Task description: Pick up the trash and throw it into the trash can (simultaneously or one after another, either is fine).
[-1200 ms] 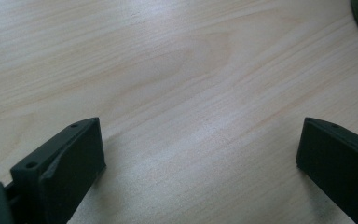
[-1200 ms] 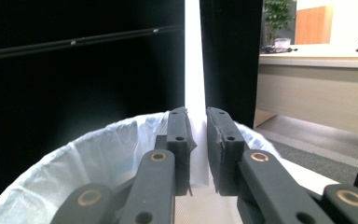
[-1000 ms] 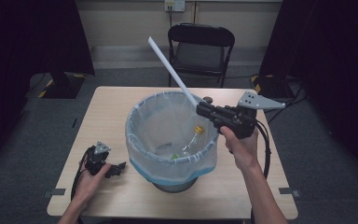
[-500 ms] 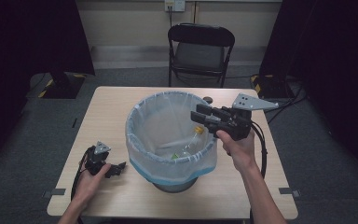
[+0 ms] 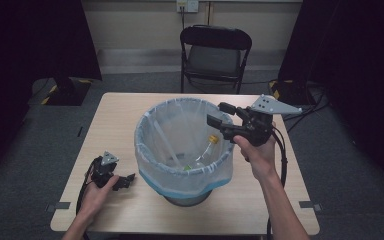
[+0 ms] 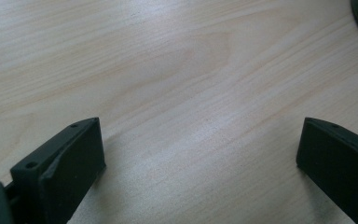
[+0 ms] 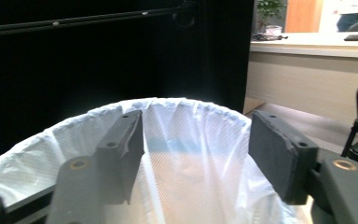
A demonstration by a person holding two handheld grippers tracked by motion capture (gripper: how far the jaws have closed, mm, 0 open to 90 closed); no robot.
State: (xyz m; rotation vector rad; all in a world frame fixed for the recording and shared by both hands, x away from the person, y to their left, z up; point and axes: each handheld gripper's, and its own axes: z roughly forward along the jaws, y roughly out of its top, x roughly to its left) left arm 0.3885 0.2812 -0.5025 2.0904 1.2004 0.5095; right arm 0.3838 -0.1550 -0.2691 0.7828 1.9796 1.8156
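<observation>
Worktop [image 5: 130,115]: pale wood-grain surface, rectangular, on grey carpet.

Folding chair [image 5: 215,55]: black, beyond the far edge of the worktop, facing it.

Waste bin [image 5: 184,145]: round, standing near the middle of the worktop, lined with a translucent white bag [image 7: 191,154] folded over the rim; a blue band shows below the fold on the near side.

Bin contents: a long pale strip [image 5: 166,142] leaning against the inner left wall; a clear bottle with a yellow cap [image 5: 207,147] lying tilted toward the right wall; a small green item [image 5: 186,167] at the bottom, kind not clear.

Right gripper [image 5: 219,116]: held in the right hand [image 5: 255,152] above the bin's right rim, aimed left over the opening; grey three-cornered plate on top. Fingers [image 7: 279,154] spread apart, nothing between them; the bag's rim shows beyond them in the right gripper view.

Left gripper [image 5: 125,181]: resting on the worktop just left of the bin, left hand [image 5: 97,192] on it. Fingers [image 6: 70,163] spread wide, bare wood between them.
</observation>
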